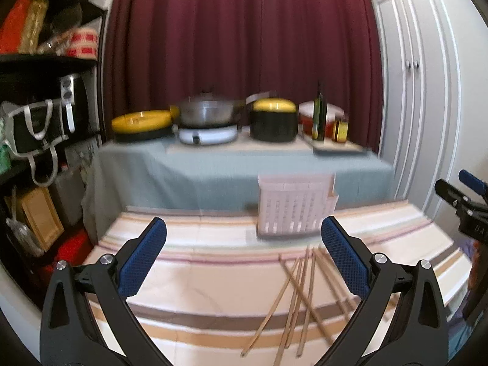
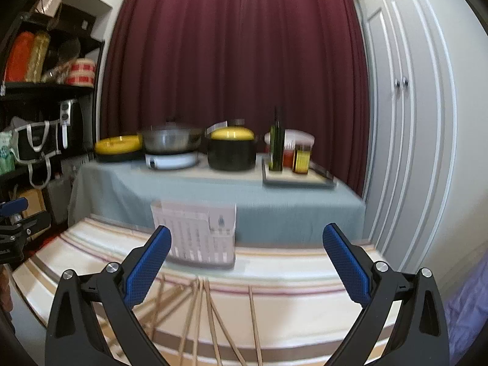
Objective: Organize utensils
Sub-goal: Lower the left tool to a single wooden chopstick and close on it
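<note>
hovering wide-jawed, both grippers (image 1: 244,231) (image 2: 247,241) above loose chopsticks (image 1: 302,296).

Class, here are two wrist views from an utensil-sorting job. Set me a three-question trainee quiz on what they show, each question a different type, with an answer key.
1. True or false: the wooden chopsticks are already standing inside the white slotted holder.
2. Multiple choice: the left gripper and the right gripper are: A) both open and holding nothing; B) both shut on chopsticks; C) left shut, right open.
3. Fill in: the chopsticks lie loose and crossed on the ______ cloth, nearer the cameras than the holder.

Key: 1 false; 2 A; 3 striped.
</note>
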Demonstrator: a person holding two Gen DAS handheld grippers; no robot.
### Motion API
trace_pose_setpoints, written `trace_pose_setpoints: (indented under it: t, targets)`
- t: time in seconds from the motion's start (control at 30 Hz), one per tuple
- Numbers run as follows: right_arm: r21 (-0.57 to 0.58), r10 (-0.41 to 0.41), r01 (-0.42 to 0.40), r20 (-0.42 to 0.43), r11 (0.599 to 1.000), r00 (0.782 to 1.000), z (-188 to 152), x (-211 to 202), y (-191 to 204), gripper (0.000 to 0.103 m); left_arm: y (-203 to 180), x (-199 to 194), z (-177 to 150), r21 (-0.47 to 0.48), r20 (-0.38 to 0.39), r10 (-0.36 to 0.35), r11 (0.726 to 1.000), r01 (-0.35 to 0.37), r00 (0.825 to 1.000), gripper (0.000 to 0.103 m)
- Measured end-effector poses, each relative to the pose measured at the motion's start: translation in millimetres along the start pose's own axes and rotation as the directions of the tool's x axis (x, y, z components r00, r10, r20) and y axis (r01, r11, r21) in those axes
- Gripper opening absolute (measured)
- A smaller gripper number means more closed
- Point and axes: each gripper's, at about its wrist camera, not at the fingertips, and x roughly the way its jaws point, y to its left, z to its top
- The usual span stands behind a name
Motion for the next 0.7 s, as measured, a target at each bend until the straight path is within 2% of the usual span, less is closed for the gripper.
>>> trace_pose_setpoints:
  t: [0.27, 0.37, 0.43, 0.57, 0.7]
  targets:
    - [0.002, -0.020, 0.020, -0.133, 1.000, 0.991, -62, 38, -17, 0.097, 12, 52, -66, 0.023, -0.144, -0.010, 1.000, 0.014, 0.990, 0.098]
    - [0.008, -0.024, 0.025, -0.174, 1.000, 0.984, -82, 49, -24, 0.097, 12, 64, -90, 0.063, -0.178, -0.003, 0.998, 0.015, 0.984, 0.091]
    - [0.018, -0.023, 0.028, -0.205, 0.999, 0.979, -94, 56, -28, 0.097, 13, 71, -103, 0.066, -0.215, -0.017, 0.997, 0.032, 0.977, 0.081]
    - [0.032, -0.020, 0.028, -0.224, 0.999, 0.974, -113, 61, -35, 0.097, 12, 80, -123, 0.071, -0.255, -0.046, 0.995, 0.067, 0.966, 0.077]
    - [0.033, -0.018, 0.026, -0.219, 0.999, 0.976, -121, 61, -35, 0.097, 7, 84, -139, 0.106, -0.275, -0.069, 0.989, 0.101, 0.959, 0.068]
